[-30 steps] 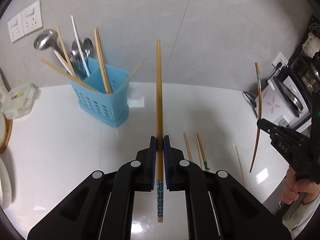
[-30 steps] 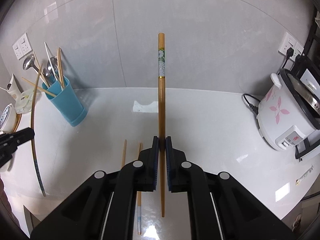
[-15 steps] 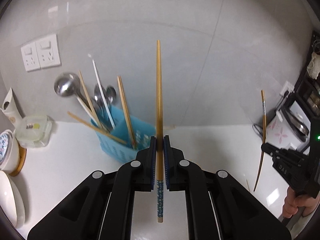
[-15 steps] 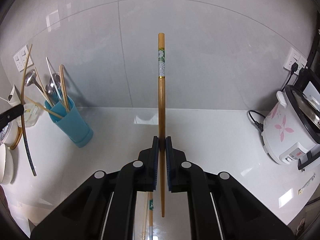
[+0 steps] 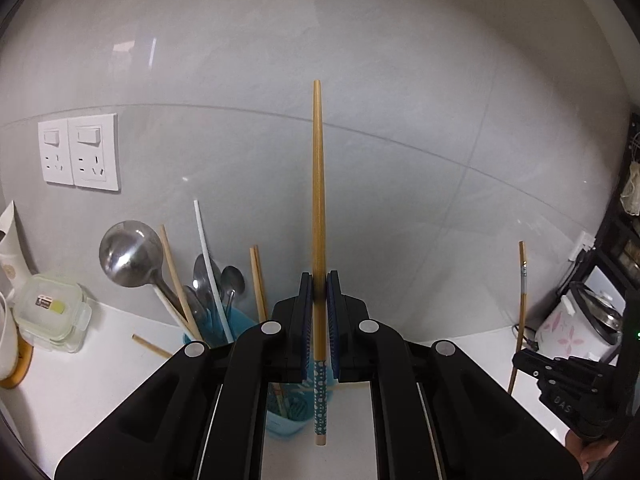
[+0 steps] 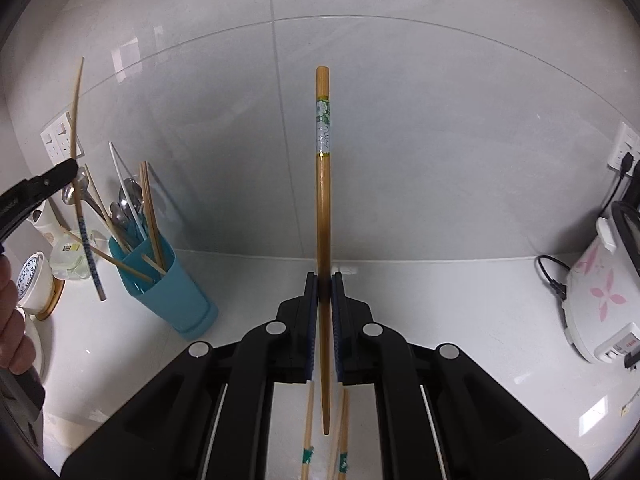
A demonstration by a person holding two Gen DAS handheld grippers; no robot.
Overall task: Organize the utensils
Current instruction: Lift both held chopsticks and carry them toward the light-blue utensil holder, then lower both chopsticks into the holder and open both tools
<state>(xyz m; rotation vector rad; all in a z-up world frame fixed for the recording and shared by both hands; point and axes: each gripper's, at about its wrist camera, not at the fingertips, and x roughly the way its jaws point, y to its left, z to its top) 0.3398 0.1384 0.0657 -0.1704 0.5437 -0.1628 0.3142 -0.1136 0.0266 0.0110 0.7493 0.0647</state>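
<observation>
Two chopsticks held up near the blue cup.

Left wrist view: left gripper (image 5: 319, 312) squeezed shut on a chopstick with a blue dotted end (image 5: 318, 240), right above the blue cup (image 5: 280, 412) full of spoons (image 5: 130, 254) and sticks. Could miss the cup or bump those sticks and tip it, being so crowded. "DAS" seen on the right gripper (image 5: 520, 362).

Right wrist view: right gripper (image 6: 324, 312) squeezed shut on a chopstick with a flower band (image 6: 323, 208), well away from the cup. Could slip, held thin. Band writing too small to read. Two more chopsticks (image 6: 307, 436) lying below on the counter (image 6: 460, 292).
</observation>
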